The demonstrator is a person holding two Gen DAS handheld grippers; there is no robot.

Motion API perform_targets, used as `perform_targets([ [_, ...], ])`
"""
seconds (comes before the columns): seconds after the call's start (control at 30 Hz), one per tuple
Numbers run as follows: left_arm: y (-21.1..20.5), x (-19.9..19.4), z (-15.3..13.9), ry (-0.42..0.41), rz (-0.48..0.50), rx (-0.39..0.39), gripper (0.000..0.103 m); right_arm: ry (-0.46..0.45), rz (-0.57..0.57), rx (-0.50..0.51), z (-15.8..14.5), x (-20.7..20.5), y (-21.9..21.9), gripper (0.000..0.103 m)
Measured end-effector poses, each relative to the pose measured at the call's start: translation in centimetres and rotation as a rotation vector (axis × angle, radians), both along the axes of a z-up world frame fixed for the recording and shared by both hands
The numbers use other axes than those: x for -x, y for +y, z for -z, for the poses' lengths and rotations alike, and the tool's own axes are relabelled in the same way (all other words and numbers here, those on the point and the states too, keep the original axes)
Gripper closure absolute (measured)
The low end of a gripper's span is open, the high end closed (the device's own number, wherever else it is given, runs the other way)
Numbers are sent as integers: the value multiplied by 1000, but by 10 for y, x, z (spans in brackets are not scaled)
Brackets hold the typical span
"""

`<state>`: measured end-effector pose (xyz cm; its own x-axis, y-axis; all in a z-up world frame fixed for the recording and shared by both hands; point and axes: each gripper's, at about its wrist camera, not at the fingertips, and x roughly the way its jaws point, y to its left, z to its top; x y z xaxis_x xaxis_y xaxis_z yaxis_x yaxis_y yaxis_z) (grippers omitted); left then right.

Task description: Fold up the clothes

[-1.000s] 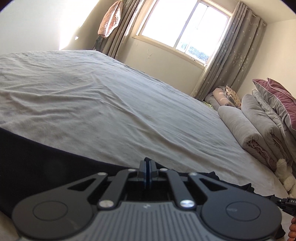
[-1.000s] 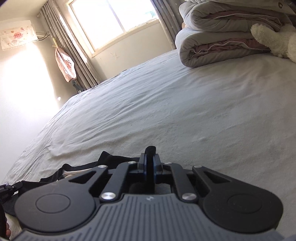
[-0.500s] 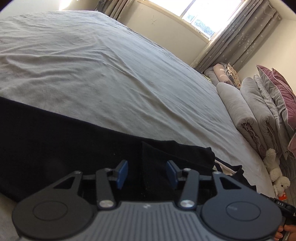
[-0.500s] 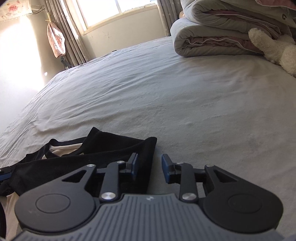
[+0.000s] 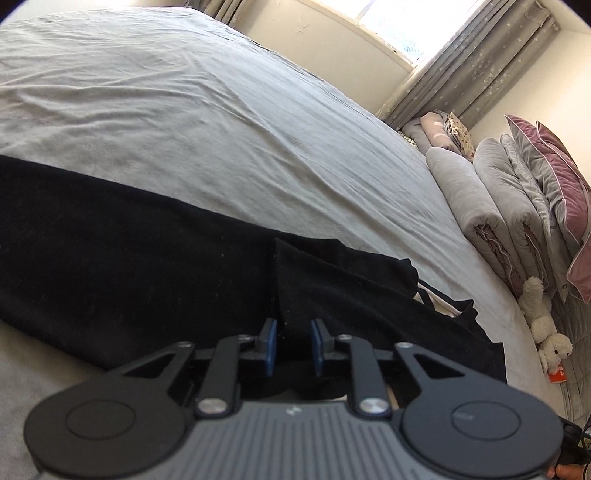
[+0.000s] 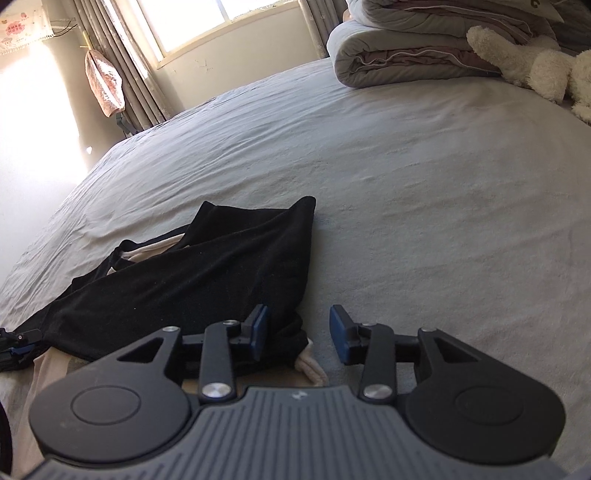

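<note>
A black garment (image 5: pixel 155 258) lies spread across the grey bed sheet (image 5: pixel 184 122), with one flap folded over it at the right. Pale beige fabric (image 6: pixel 48 373) shows under its near edge. My left gripper (image 5: pixel 294 347) hovers low over the flap's edge. Its jaws are closing, black cloth lies in the narrow gap, and the blue pads (image 5: pixel 271 345) stand apart from it. In the right wrist view, the garment (image 6: pixel 207 280) ends in a corner at the sheet. My right gripper (image 6: pixel 298 332) is open over that near corner, half over cloth and half over bare sheet.
Rolled grey quilts (image 5: pixel 476 206) and pink pillows (image 5: pixel 557 173) are stacked along the bed's far side, with a white plush toy (image 6: pixel 532 66) beside them. A curtained window (image 6: pixel 221 26) is behind the bed. Bare sheet (image 6: pixel 443 206) stretches to the right of the garment.
Both grippers were shut a second ago and then opened, and the left has narrowed again. Both now look further down, so more of the black garment shows. The right moved along the garment's edge.
</note>
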<state>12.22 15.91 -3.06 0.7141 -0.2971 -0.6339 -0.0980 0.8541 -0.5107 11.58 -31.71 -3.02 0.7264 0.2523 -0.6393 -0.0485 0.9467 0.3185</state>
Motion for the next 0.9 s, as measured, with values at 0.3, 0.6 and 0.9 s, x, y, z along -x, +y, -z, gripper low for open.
perform_targets([
  [0.3, -5, 0, 0, 34, 47, -28, 85, 26, 91, -246, 12, 0, -40, 95],
  [0.6, -40, -1, -50, -72, 122, -205, 63, 43, 143, -349, -26, 29, -55, 74],
  [0.9, -162, -51, -60, -107, 540, -243, 42, 0, 234, -515, -9, 56, -41, 74],
])
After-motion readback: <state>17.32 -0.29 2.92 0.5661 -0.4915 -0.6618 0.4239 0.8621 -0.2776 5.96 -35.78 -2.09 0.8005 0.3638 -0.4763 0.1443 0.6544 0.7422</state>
